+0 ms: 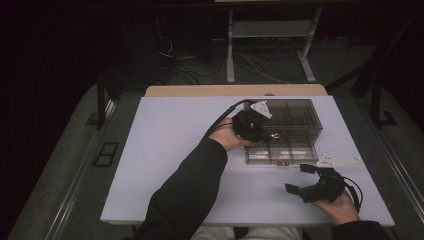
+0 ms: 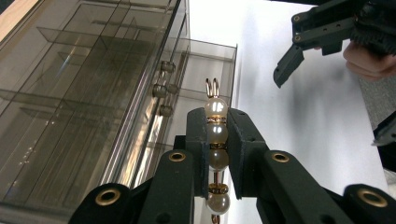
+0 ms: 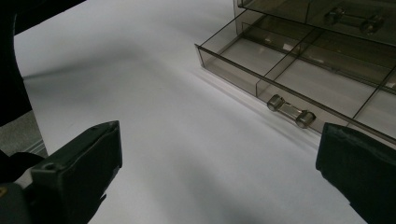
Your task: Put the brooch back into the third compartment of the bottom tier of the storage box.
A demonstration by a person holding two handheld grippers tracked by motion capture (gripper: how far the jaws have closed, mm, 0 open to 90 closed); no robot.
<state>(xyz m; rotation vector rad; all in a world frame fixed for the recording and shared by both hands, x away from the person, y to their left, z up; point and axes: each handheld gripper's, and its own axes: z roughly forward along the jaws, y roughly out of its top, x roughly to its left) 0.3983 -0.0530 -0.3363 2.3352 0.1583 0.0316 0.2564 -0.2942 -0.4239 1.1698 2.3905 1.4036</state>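
Already the pick-up looks finished: the left gripper (image 2: 217,154) is clamped on a pearl hair clip (image 2: 217,122), its two pads pressed against the sides of the row of pearls. A pearl and two small gold loops stick out beyond the jaw tips, and another pearl hangs below them toward the gripper's body. In the high view the left gripper (image 1: 268,135) is held at the front of the smoky clear drawer box (image 1: 300,117), so the clip (image 1: 273,135) sits above the pulled-out drawer (image 1: 280,155).

From the left gripper's own camera the box wall runs along its left side. The open drawer lies straight ahead, just beyond the clip's loops, with its dividers dimly visible. I judge the opening step done as well, since the drawer already stands out from the box.

What is left, as I read it, is to lower the clip into one of the drawer's compartments, let go, and then most likely push the drawer shut. Which compartment is meant I cannot tell.

Farther right, the right gripper (image 1: 300,180) rests low over the white table (image 1: 165,150) with its jaws spread wide and nothing between them. It is near the drawer's front and pointed toward it. In its own view the drawer handle (image 3: 286,111) lies ahead and a little to its right. It is well placed to steady or close the drawer. A white pointed object (image 1: 336,161) lies on the table just beyond it.
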